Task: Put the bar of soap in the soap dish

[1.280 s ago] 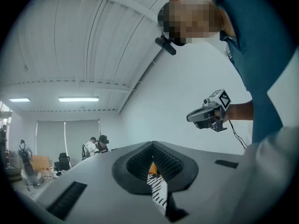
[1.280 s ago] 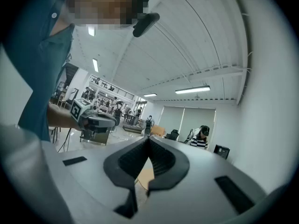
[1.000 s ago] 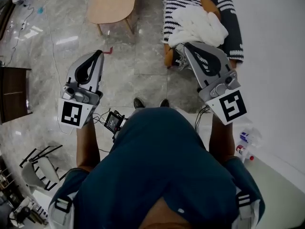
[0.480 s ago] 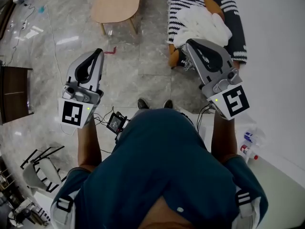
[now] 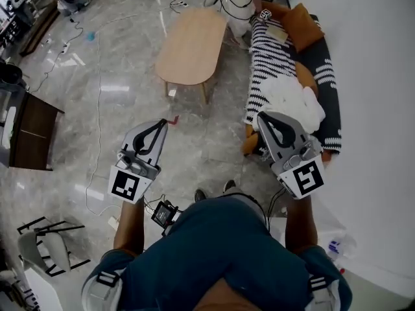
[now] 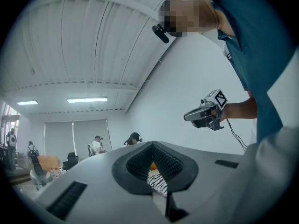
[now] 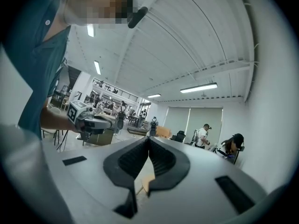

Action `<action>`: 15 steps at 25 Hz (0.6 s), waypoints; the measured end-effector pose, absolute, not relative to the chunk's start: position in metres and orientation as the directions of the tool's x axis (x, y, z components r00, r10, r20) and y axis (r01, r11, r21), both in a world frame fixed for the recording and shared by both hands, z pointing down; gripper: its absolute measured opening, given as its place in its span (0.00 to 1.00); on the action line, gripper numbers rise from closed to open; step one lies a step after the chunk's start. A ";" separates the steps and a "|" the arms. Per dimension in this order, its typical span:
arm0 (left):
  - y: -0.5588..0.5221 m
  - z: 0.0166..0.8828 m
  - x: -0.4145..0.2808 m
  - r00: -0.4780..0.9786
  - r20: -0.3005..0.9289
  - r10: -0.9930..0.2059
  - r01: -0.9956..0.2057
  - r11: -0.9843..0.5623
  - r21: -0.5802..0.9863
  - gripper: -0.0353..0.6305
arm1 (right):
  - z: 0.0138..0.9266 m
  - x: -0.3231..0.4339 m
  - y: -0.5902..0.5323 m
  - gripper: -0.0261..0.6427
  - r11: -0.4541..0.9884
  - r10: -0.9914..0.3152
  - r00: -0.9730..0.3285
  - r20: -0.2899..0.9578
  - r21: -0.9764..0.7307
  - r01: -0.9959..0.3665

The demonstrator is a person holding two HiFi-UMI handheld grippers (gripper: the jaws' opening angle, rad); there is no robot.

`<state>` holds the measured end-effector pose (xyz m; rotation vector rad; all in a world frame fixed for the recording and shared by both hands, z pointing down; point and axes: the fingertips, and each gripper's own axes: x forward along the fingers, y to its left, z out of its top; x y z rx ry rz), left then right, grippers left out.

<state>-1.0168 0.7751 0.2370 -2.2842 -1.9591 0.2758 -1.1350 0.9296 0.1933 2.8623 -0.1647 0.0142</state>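
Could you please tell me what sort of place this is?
Probably a large open lab or office with a lounge corner: a wooden coffee table and a sofa stand on a polished stone floor strewn with cables, and other people work near office chairs at the far end.

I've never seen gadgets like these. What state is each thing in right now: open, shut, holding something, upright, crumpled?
left gripper: shut, nothing between its jaws.
right gripper: shut, nothing between its jaws.
wooden table: standing upright on its legs.
white cloth: crumpled, lying on the sofa.
bar of soap, soap dish: neither is in view.
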 end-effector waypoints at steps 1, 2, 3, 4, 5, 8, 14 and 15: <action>0.775 0.235 -1.011 0.158 -0.057 0.986 0.962 -0.166 -0.216 0.06 | 0.189 -1.128 0.931 0.06 -0.956 -0.123 0.992 0.022 0.267 -0.124; 0.776 0.233 -1.004 0.171 -0.054 0.984 0.958 -0.179 -0.223 0.06 | 0.186 -1.120 0.935 0.06 -0.953 -0.137 0.990 0.020 0.270 -0.137; 0.778 0.231 -0.997 0.187 -0.046 0.981 0.955 -0.192 -0.227 0.06 | 0.183 -1.112 0.940 0.06 -0.950 -0.150 0.988 0.022 0.273 -0.151; 0.780 0.230 -0.990 0.203 -0.034 0.979 0.952 -0.206 -0.228 0.06 | 0.182 -1.105 0.946 0.06 -0.948 -0.163 0.986 0.027 0.272 -0.164; 0.784 0.228 -0.983 0.219 -0.024 0.975 0.948 -0.219 -0.232 0.06 | 0.182 -1.096 0.953 0.06 -0.947 -0.174 0.984 0.034 0.269 -0.176; 0.814 0.222 -0.950 0.266 -0.037 0.963 0.934 -0.267 -0.236 0.06 | 0.186 -1.059 0.987 0.06 -0.942 -0.211 0.977 0.039 0.258 -0.213; 0.843 0.215 -0.915 0.359 -0.056 0.932 0.908 -0.362 -0.212 0.06 | 0.188 -1.014 1.021 0.06 -0.925 -0.296 0.955 0.020 0.245 -0.292; 0.844 0.216 -0.913 0.371 -0.053 0.927 0.901 -0.373 -0.219 0.06 | 0.190 -1.011 1.022 0.06 -0.922 -0.309 0.951 0.019 0.241 -0.304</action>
